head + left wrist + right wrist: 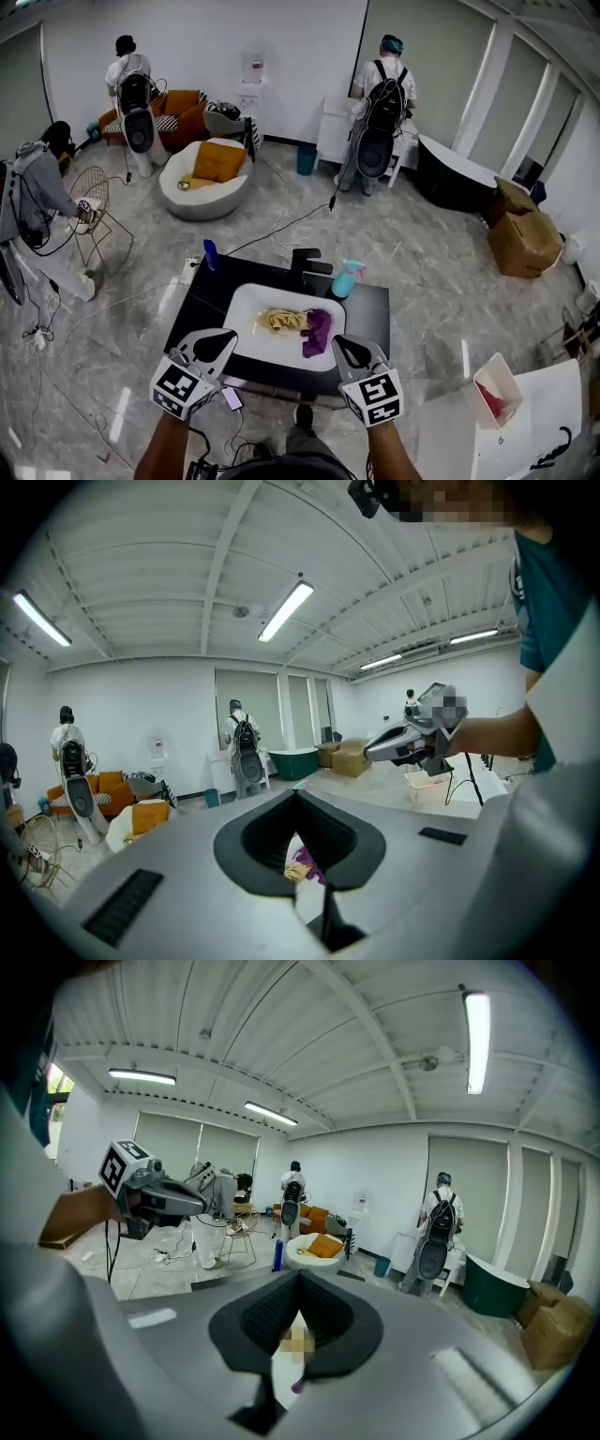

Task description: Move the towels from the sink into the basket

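Note:
A white sink (246, 309) is set in a black counter just ahead of me. In it lie a yellow towel (281, 322) and, to its right, a purple towel (317, 331). My left gripper (222, 344) hovers at the sink's near left corner and my right gripper (348, 351) at its near right corner. Both are shut and hold nothing. In the left gripper view, the left gripper (296, 794) has its jaws meeting, with the purple towel (306, 862) glimpsed below them. The right gripper (300, 1277) looks the same in its own view. A white basket (497, 389) stands on the floor at the right.
A black faucet (305, 262), a blue bottle (210, 254) and a teal spray bottle (347, 278) stand along the counter's far edge. A phone (231, 397) lies at its near edge. People work at the back wall. Cardboard boxes (523, 239) sit at the right.

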Tool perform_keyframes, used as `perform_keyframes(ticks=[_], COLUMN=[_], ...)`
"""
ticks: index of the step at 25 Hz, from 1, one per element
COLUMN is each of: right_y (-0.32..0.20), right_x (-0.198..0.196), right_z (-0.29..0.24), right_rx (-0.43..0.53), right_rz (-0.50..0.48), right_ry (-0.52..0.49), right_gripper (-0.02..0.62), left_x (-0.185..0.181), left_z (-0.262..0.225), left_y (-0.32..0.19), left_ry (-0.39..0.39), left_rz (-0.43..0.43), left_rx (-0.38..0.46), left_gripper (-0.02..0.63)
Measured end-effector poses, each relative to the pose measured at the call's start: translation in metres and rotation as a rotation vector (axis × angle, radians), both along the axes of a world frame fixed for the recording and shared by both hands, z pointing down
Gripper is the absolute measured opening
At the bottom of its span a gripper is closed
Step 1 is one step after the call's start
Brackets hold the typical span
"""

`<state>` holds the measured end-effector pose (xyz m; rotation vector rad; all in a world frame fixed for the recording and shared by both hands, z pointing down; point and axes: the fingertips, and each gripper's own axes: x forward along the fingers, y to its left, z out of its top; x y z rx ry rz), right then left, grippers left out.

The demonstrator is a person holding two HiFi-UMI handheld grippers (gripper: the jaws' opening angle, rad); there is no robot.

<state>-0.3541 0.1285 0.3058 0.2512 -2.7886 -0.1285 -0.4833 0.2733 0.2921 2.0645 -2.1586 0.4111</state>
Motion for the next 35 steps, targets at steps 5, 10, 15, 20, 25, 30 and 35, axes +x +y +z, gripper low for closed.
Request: perform_keyframes(ticks=[5, 10, 15, 20, 25, 30, 35], right_y=[-0.026, -0.058, -0.085, -0.106, -0.127, -0.147, -0.161], right_x=[-0.024, -0.044, -0.061, -0.078, -0.099, -0.121, -0.137], right_z=[0.019, 0.035, 0.054, 0.085, 0.121, 0.171, 0.220], right_rx=[-0.017, -0.036, -0.056, -0.091, -0.136, -0.171, -0.210], right_rz=[-0.026, -0.047, -0.068, -0.077, -0.078, -0.088, -0.091], right_ry=[0.003, 0.008, 0.035, 0.070, 0.110, 0.170, 0.228], right_gripper=[0.011, 0.011, 0.011, 0.011, 0.012, 0.012, 0.012], left_x=[-0.017, -0.031, -0.044, -0.061, -0.085, -0.109, -0.126], left_z=[0.011, 0.029, 0.047, 0.094, 0.130, 0.173, 0.213], left_y=[-0.021, -0.054, -0.088, -0.111, -0.134, -0.155, -0.175], left_ry=[-0.001, -0.001, 0.021, 0.058, 0.089, 0.119, 0.151], left_rz=[-0.027, -0.041, -0.055, -0.050, -0.055, -0.062, -0.062], left_rx=[-0.027, -0.062, -0.104, -0.174, -0.232, -0.285, -0.334], left_gripper=[0.006, 0.005, 0.005, 0.005, 0.006, 0.005, 0.006])
